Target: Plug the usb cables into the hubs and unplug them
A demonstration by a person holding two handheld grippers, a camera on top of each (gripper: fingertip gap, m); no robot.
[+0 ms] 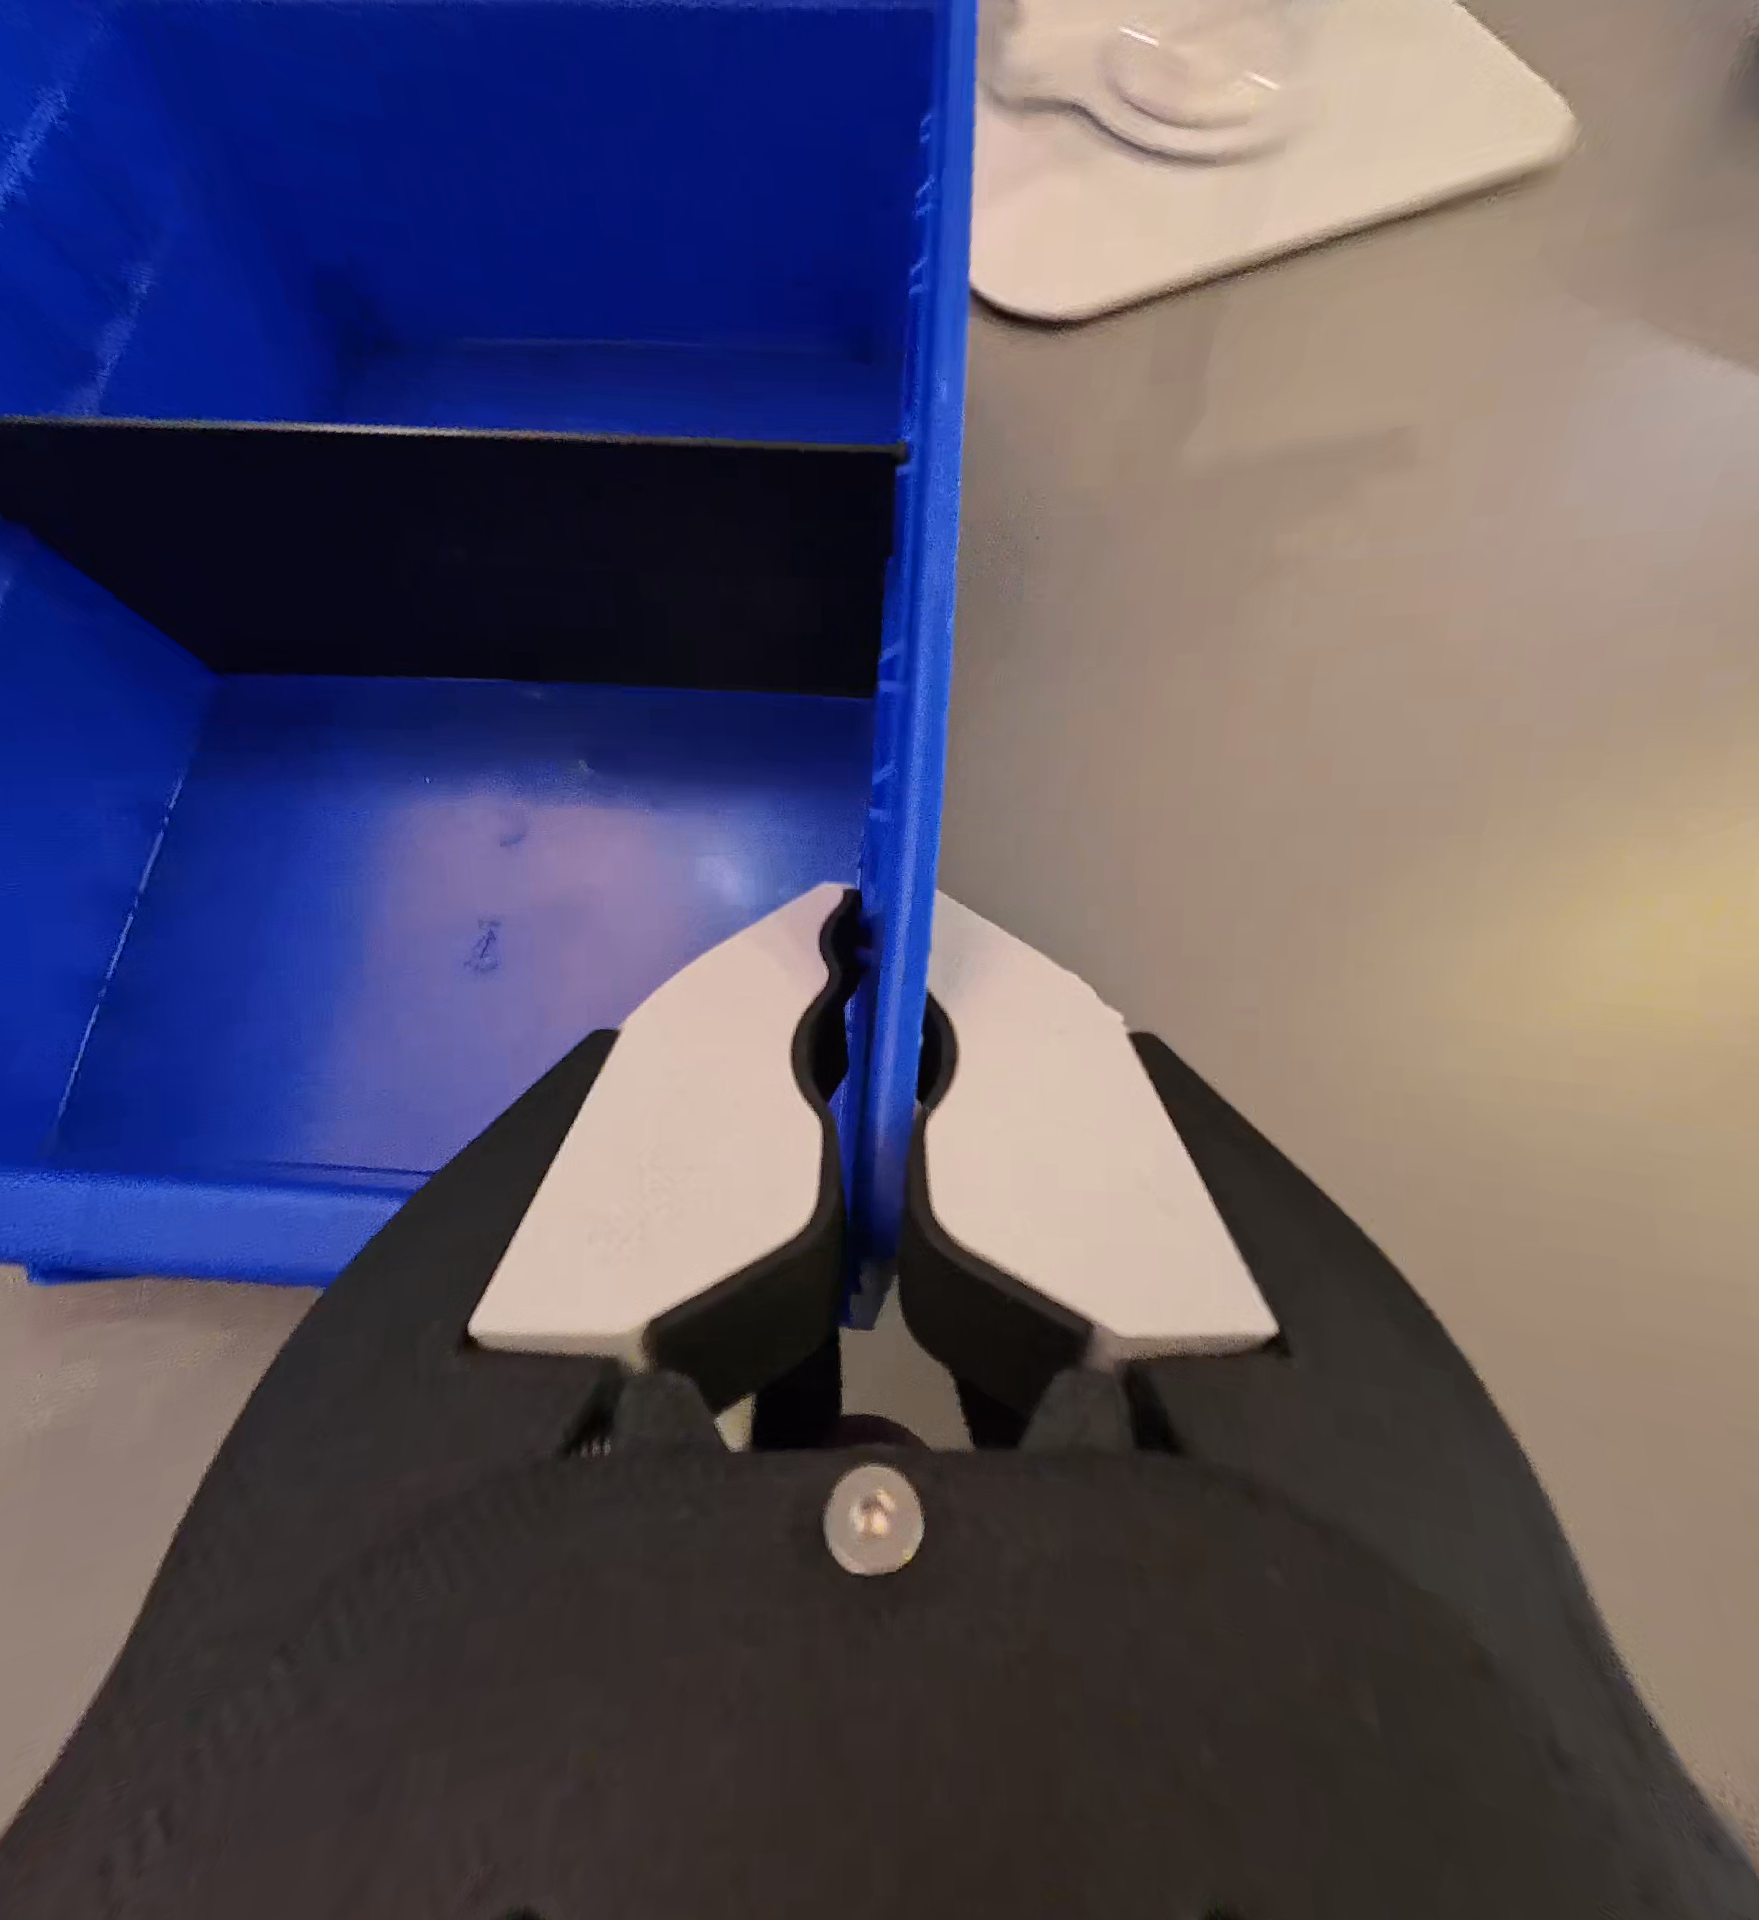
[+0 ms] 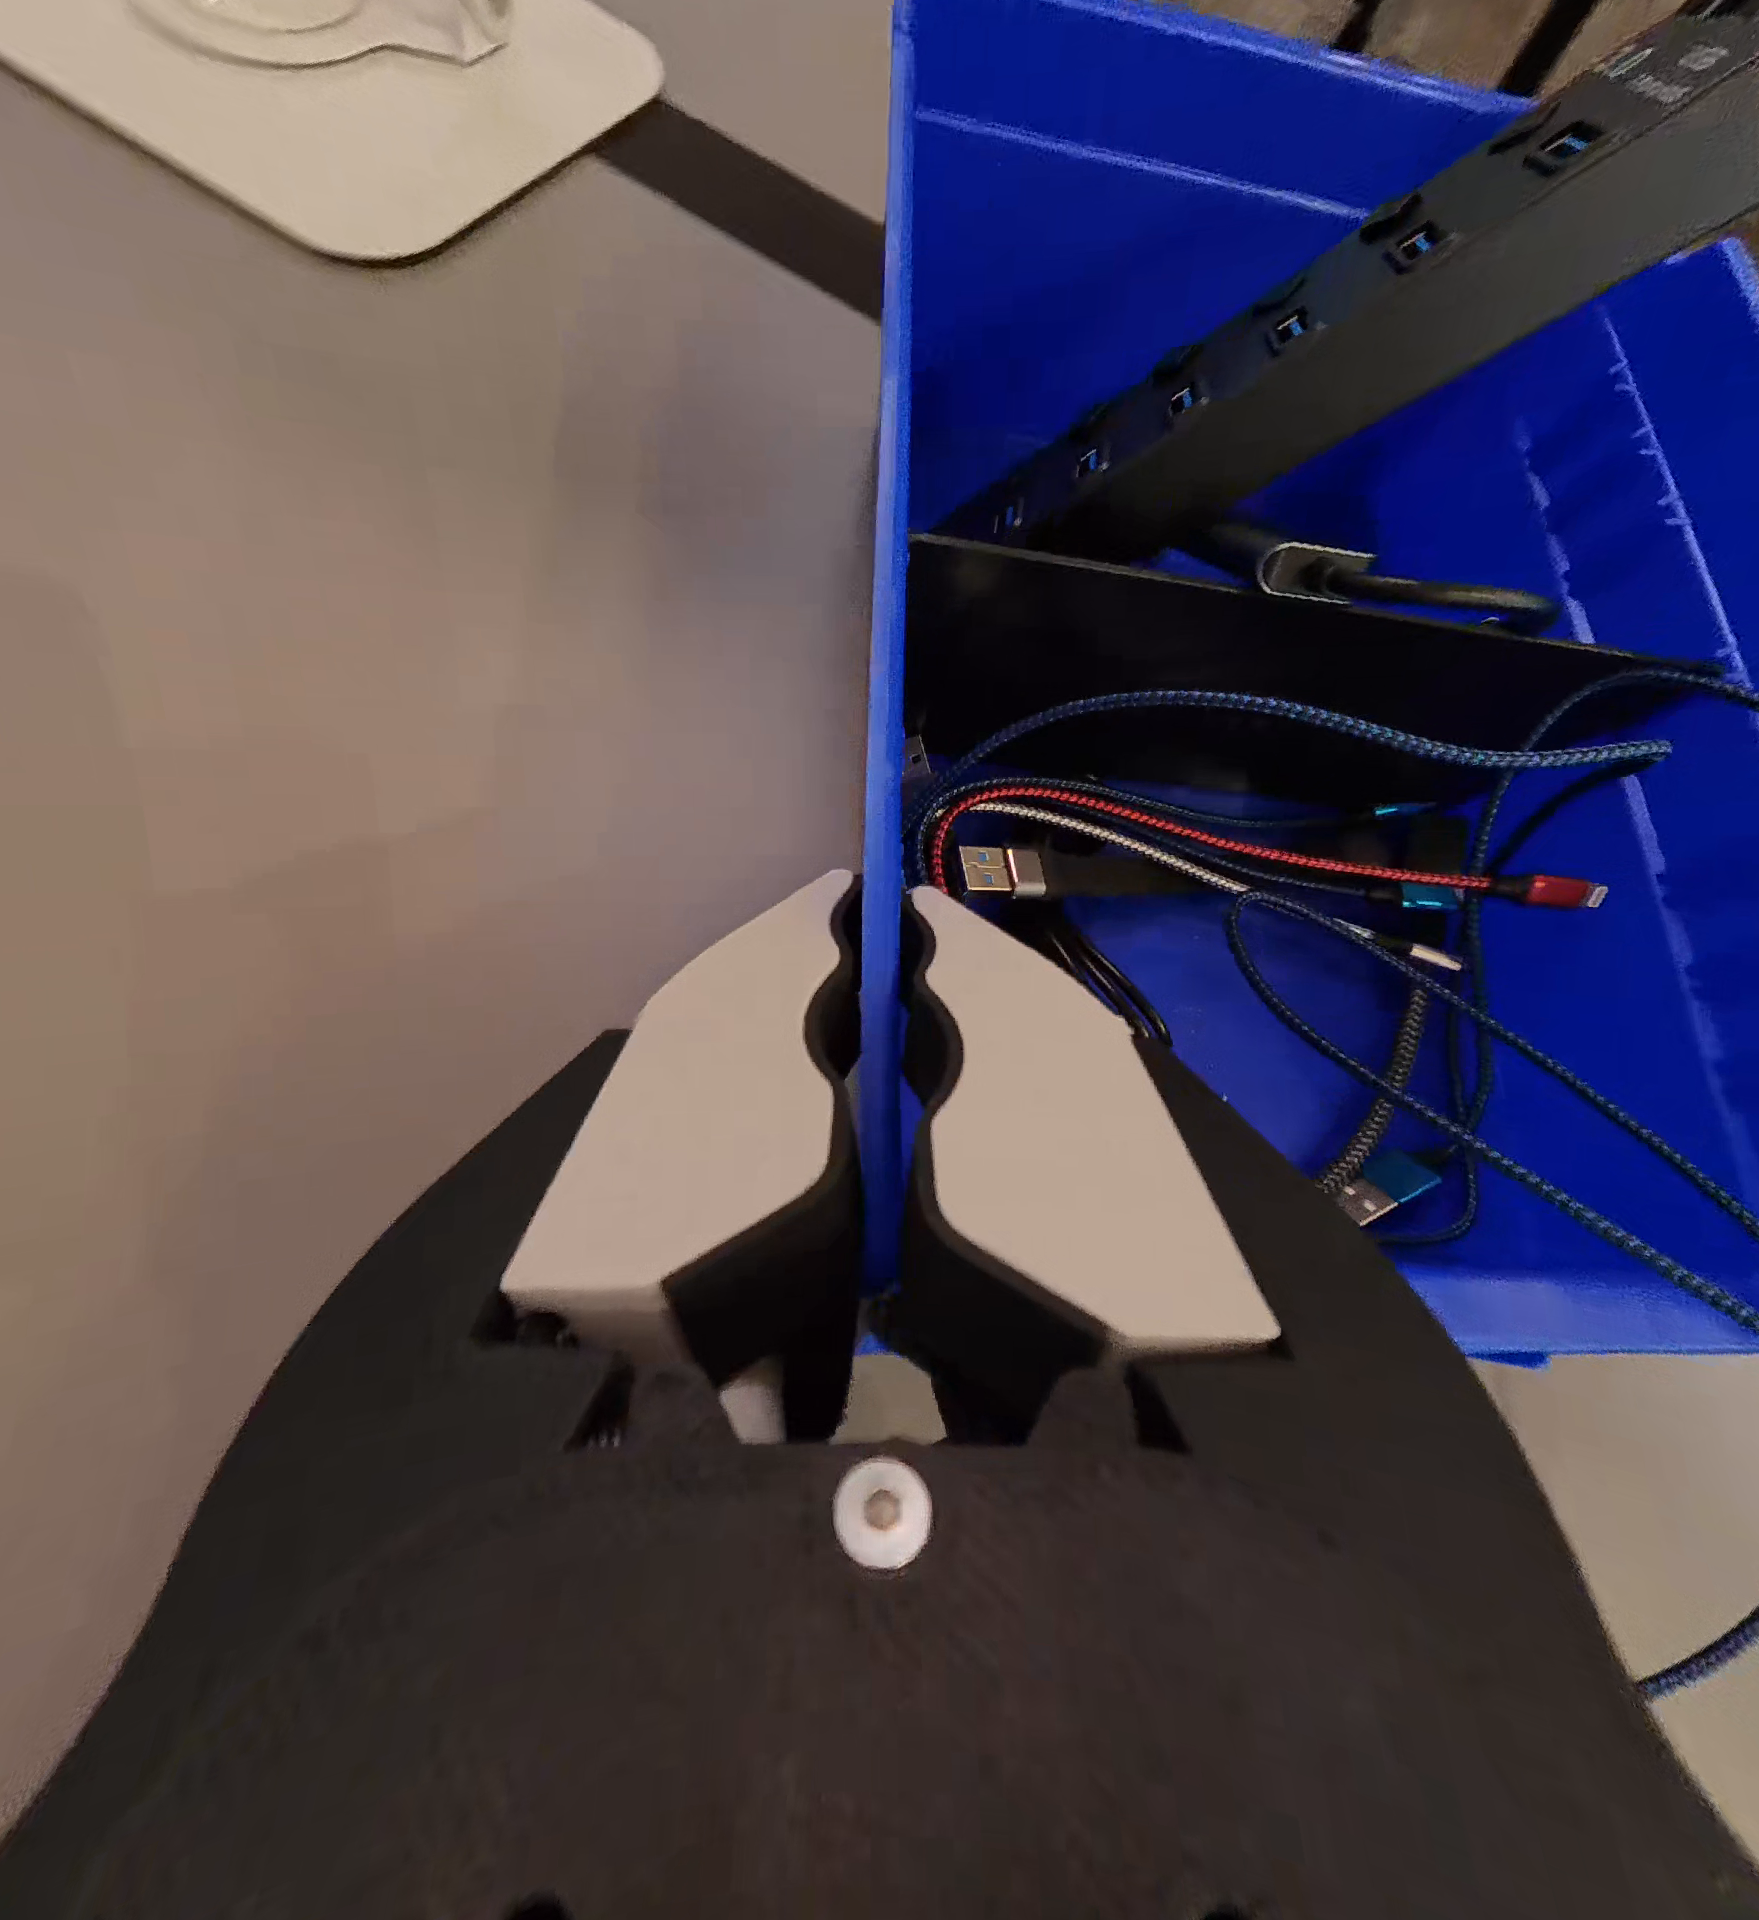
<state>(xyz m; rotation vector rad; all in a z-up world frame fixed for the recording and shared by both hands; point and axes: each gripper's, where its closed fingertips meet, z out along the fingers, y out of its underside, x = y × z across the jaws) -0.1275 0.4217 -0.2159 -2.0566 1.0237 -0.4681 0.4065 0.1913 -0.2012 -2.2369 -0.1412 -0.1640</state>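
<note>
Two grippers each clamp a bin wall: the left gripper (image 1: 880,935) pinches the wall of an empty blue bin (image 1: 387,935), its pads pressed on either side, bin interior to its left; the right gripper (image 2: 880,914) likewise clenches the wall of a second bin (image 2: 1581,1195), contents to its right. Probably both holds serve to shift or steady the bins before any plugging. One black hub (image 2: 1374,343) leans across the far compartment ahead of the right gripper, resting on a black divider (image 2: 1218,644). Several braided cables (image 2: 1218,842) lie tangled just beyond its fingertips: at least four, though the tangle hides the exact count.
</note>
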